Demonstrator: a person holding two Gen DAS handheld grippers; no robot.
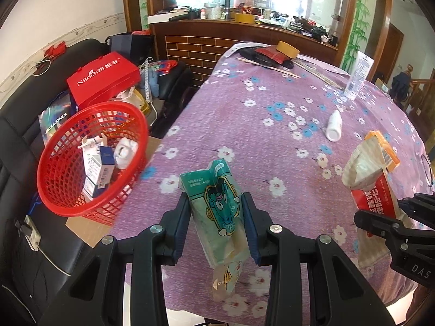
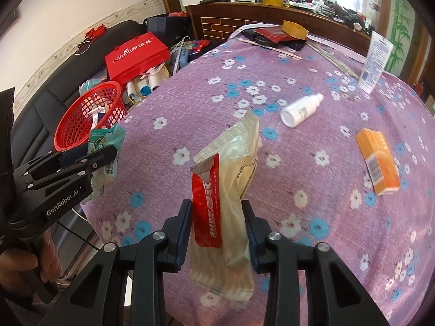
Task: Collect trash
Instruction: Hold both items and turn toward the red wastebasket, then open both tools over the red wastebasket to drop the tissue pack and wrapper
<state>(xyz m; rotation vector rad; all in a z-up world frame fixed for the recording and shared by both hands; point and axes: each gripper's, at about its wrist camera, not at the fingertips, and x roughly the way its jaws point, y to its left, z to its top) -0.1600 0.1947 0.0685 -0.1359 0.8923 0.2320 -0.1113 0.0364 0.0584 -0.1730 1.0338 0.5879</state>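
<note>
The left gripper (image 1: pixel 214 217) has its two blue pads pressed against the sides of a green tissue pack (image 1: pixel 217 198) printed with a cartoon unicorn, holding it clear above the counter (image 1: pixel 272 135), which is covered in a purple cloth with white and blue flowers. The right gripper (image 2: pixel 216 226) is likewise closed on a crumpled wet-wipe packet (image 2: pixel 231 190), a pale plastic pouch with a red label flap peeling off its front, and it too hangs in the air above the cloth. A hand (image 2: pixel 24 266) is wrapped around the left gripper's handle at the lower left of the right wrist view.

Off the left edge of the counter, a red mesh basket (image 1: pixel 68 190) sits tilted on a brown board over a black chair, with small cartons and a wad of white paper already inside. Behind it stands a red gift box (image 1: pixel 104 78).

Still on the cloth are a white bottle (image 2: pixel 300 110) lying on its side, an orange carton (image 2: pixel 379 163) lying flat well to the right of it, and a white tube (image 2: pixel 376 59) standing upright near the far edge. A roll of brown tape (image 2: pixel 295 30) rests on dark clutter at the far end.
</note>
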